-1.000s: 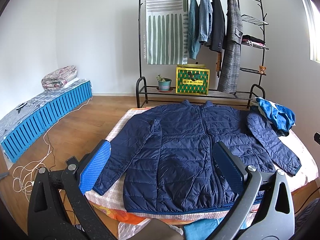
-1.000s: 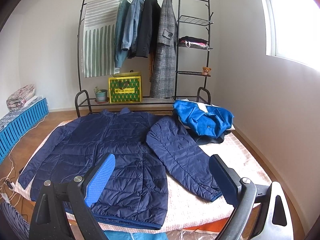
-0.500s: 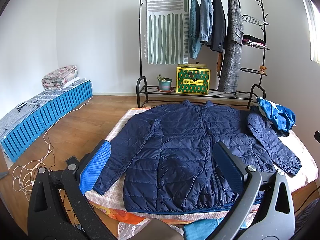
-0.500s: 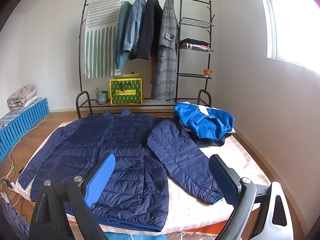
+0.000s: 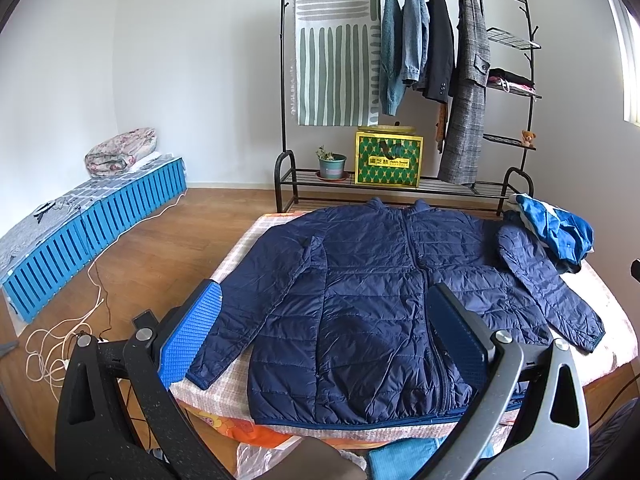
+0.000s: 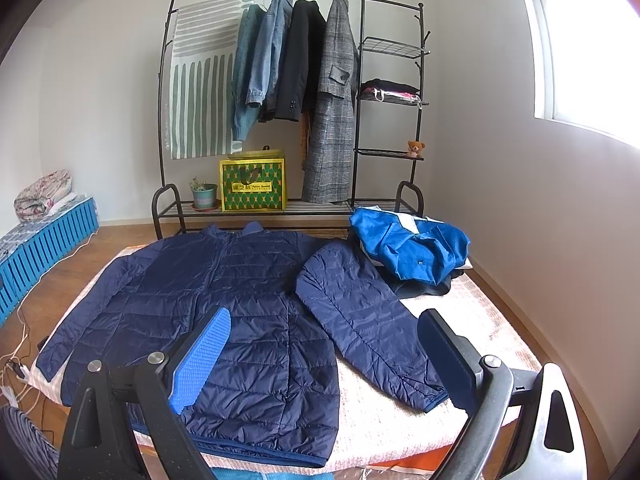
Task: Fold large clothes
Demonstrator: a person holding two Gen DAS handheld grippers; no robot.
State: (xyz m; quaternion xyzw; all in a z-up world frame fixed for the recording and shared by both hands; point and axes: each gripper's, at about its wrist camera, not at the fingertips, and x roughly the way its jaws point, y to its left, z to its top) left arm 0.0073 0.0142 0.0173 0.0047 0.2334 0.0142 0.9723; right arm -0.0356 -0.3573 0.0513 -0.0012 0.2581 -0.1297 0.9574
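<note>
A navy quilted puffer jacket lies flat and face up on the bed, collar far, hem near me, both sleeves spread out. It also shows in the right wrist view, with its right sleeve angled toward the near right. My left gripper is open and empty, held above the jacket's near hem. My right gripper is open and empty, above the hem and the right sleeve's cuff.
A crumpled bright blue garment lies on the bed's far right corner. A black clothes rack with hanging coats stands behind the bed. Blue slatted boxes and loose cables lie on the wooden floor at left.
The right wrist view has shifted slightly left and up; the jacket sits a little further right in it. The left gripper has barely moved. Both stay open.
</note>
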